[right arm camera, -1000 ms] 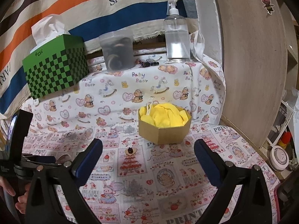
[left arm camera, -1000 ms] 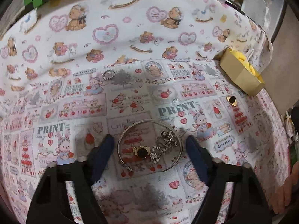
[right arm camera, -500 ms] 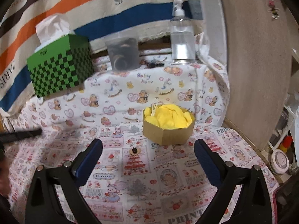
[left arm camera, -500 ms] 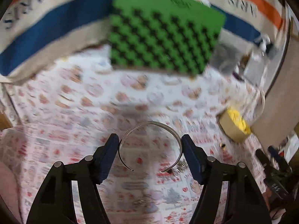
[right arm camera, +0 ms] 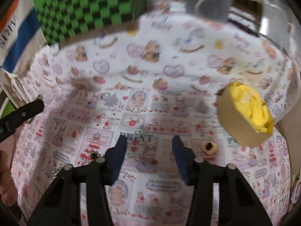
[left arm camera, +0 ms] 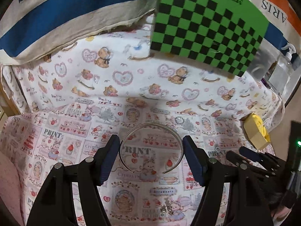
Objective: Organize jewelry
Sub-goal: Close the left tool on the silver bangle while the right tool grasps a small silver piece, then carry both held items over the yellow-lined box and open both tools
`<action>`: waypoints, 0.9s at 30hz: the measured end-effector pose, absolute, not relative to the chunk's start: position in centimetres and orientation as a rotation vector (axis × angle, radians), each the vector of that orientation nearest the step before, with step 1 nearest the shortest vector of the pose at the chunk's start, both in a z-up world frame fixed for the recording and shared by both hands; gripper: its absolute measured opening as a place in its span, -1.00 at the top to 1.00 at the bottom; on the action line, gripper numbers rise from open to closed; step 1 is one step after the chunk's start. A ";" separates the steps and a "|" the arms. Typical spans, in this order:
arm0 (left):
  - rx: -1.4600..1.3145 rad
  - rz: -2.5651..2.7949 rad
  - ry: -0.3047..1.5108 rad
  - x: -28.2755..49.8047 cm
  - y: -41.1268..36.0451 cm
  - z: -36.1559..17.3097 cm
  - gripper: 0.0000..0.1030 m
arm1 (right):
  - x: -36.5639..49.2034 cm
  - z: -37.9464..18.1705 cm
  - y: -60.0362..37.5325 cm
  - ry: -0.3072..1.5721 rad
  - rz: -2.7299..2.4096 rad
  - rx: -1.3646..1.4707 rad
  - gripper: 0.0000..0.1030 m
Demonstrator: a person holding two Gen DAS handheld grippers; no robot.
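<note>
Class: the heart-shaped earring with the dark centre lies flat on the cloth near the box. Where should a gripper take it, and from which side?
Take the heart-shaped earring across its outer edges from above: it lies flat, so only its rim offers purchase.

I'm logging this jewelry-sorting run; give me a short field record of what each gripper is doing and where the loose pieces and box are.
left gripper: shut on the silver cuff bangle, lifted above the cloth
right gripper: fingers have just been closing, nothing between them
loose pieces: small ring just ahead of the right fingers; heart-shaped piece to their right
box: hexagonal cardboard box with yellow lining, right side
</note>
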State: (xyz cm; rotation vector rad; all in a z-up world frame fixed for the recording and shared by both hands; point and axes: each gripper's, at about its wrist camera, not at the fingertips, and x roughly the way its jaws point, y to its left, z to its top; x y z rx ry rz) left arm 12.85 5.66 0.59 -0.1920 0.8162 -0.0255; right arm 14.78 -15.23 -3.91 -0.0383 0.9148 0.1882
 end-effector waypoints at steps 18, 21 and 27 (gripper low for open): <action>-0.239 -0.017 0.880 14.2 7.0 -1.4 -0.27 | 18.0 -6.7 -11.6 0.982 0.165 -0.144 0.77; -0.230 -0.012 0.870 14.1 6.9 -1.1 -0.27 | 17.5 -6.6 -11.8 0.979 0.180 -0.109 0.77; -0.237 -0.035 0.855 13.5 6.7 -0.1 -0.27 | 14.5 -3.4 -14.8 0.879 0.205 -0.034 0.77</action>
